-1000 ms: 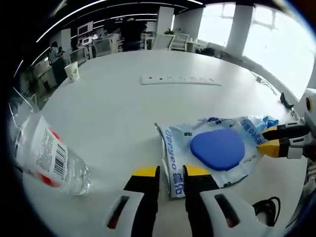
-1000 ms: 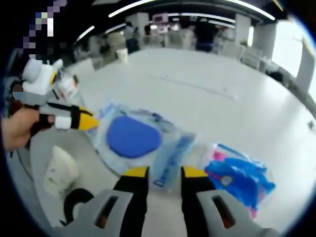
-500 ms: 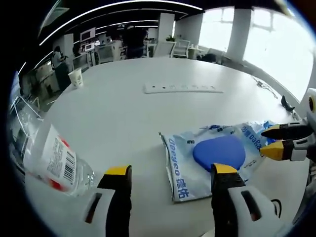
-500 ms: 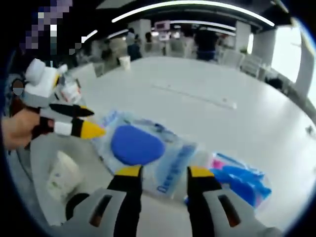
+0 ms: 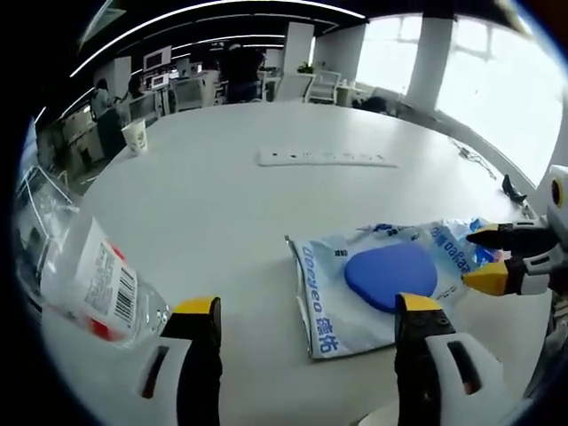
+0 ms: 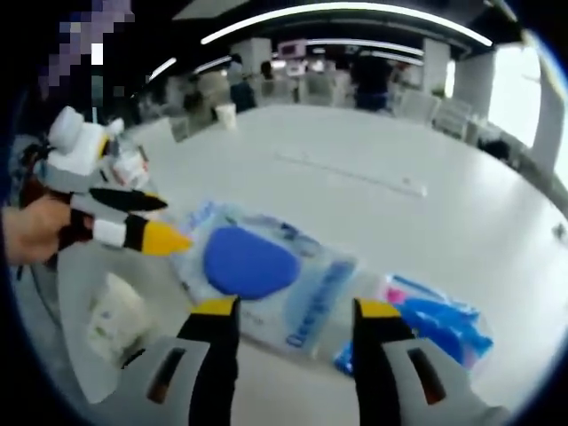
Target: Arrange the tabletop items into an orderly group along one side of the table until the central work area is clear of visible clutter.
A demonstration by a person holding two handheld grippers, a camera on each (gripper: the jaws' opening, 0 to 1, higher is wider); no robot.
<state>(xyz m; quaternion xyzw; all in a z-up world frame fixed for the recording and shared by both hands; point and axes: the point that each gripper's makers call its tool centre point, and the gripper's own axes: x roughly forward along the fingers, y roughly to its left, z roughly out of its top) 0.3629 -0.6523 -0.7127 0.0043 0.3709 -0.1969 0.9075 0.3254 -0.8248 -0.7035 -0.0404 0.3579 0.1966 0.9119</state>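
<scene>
Two grippers, left (image 5: 306, 311) and right (image 6: 286, 312), jaws apart, bracket the clear plastic pouch holding a blue pad (image 5: 382, 280) at lower centre; next, clamp and drag it aside.

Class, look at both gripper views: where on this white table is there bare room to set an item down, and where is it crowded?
Bare: the wide stretch of white table between the white power strip, paper cup and clear plastic bottle. Crowded: the near edge around the blue-pad plastic packet and blue-pink packet, with both grippers close by.

We see a white table (image 5: 222, 195), a pale blue packet (image 5: 382, 280) with a deep blue oval, yellow-tipped black jaws, a pink-and-blue pack (image 6: 435, 324)
</scene>
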